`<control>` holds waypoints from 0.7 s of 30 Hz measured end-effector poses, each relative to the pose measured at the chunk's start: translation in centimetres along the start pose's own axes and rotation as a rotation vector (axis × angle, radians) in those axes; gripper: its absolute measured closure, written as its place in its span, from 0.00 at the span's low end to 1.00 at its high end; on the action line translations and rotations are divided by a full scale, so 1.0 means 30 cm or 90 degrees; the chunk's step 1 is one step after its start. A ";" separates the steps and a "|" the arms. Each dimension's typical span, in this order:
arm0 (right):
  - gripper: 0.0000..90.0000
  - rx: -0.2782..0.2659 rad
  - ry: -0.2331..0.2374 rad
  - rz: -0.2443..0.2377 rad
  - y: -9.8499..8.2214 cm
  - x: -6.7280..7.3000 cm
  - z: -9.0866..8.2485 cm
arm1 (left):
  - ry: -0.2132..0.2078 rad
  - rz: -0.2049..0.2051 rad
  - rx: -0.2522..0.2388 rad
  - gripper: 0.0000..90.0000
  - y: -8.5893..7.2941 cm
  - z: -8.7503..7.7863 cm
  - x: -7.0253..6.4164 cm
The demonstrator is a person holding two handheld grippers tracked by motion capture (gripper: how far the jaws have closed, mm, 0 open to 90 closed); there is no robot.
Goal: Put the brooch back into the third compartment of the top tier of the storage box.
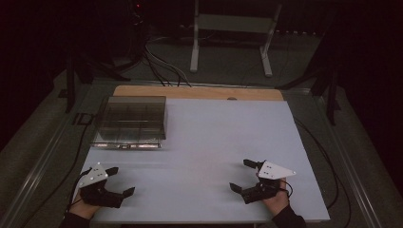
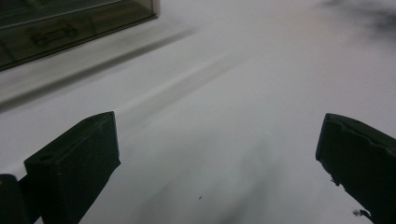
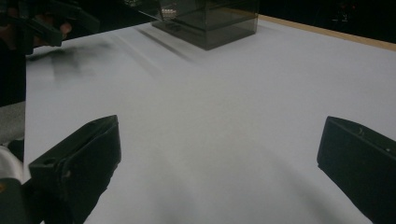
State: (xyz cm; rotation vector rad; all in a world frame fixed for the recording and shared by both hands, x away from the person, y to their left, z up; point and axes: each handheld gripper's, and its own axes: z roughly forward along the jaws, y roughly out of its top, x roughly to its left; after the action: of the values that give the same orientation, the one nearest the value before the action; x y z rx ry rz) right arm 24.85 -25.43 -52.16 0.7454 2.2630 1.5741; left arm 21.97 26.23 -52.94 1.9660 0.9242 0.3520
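Table [image 1: 214,142]: white sheet over a wooden top, a strip of bare wood along the edge farthest from both grippers. The sheet between and ahead of the grippers carries nothing but soft shadows.

Clear box [image 1: 130,122]: a smoky, see-through container with inner dividers, standing flat on the sheet. It sits ahead of the left gripper and a little to its inner side, well apart from it. From the right gripper it lies far ahead and across toward the other hand. In the left gripper view its lower wall [image 2: 70,28] crosses the upper left corner. In the right gripper view the box [image 3: 210,21] stands at the top centre. Contents too dim to tell; a small latch or fitting shows on its near wall.

Left gripper [image 1: 119,183]: held low at the near edge, jaws spread wide, nothing between them; only white sheet shows in the gap.

Right gripper [image 1: 241,175]: also low and near, jaws equally wide and holding nothing. The left gripper [image 3: 51,21] shows off in its upper left corner.

Step in hand, as judged: the start pose, before any reach. The box is the nearest thing, so it is the likely target. The next move calls for the left gripper to travel forward and slightly inward to the near wall, keeping its jaws wide until they straddle an edge or the fitting. The right gripper would have to cross over to steady the far side.
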 end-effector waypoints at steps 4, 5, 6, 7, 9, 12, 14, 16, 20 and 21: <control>0.00 0.001 0.000 0.000 0.000 0.001 -0.001 | 0.007 -0.004 0.003 0.01 -0.010 -0.019 -0.002; 0.00 0.001 0.000 0.001 -0.001 0.000 0.000 | 0.011 -0.007 0.006 0.01 -0.013 -0.021 -0.003; 0.00 0.002 0.000 0.003 -0.001 -0.001 0.001 | 0.016 -0.009 0.010 0.01 -0.018 -0.023 -0.004; 0.00 0.003 0.001 0.003 -0.001 -0.001 0.001 | 0.019 -0.010 0.011 0.01 -0.023 -0.025 -0.004; 0.00 0.003 0.000 0.001 -0.001 0.001 0.000 | 0.027 -0.014 0.021 0.01 -0.036 -0.026 -0.007; 0.00 0.005 0.001 0.001 -0.002 0.000 0.002 | 0.025 -0.025 0.028 0.01 -0.054 -0.023 -0.009; 0.00 0.008 0.002 -0.001 -0.002 0.000 0.005 | 0.023 -0.020 0.036 0.01 -0.060 -0.019 -0.013; 0.00 0.010 0.003 -0.003 -0.002 0.004 0.006 | 0.020 -0.017 0.038 0.01 -0.064 -0.015 -0.011; 0.00 0.010 0.002 -0.003 -0.001 0.004 0.005 | 0.021 -0.023 0.023 0.01 -0.064 -0.012 -0.002; 0.00 0.011 0.001 -0.003 -0.002 0.003 0.005 | 0.021 -0.025 0.017 0.01 -0.064 -0.012 -0.001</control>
State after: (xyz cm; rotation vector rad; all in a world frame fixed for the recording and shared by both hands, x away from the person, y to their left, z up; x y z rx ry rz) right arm 24.84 -25.26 -52.26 0.7436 2.2811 1.5557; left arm 20.84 27.03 -54.33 1.9685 0.9915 0.3523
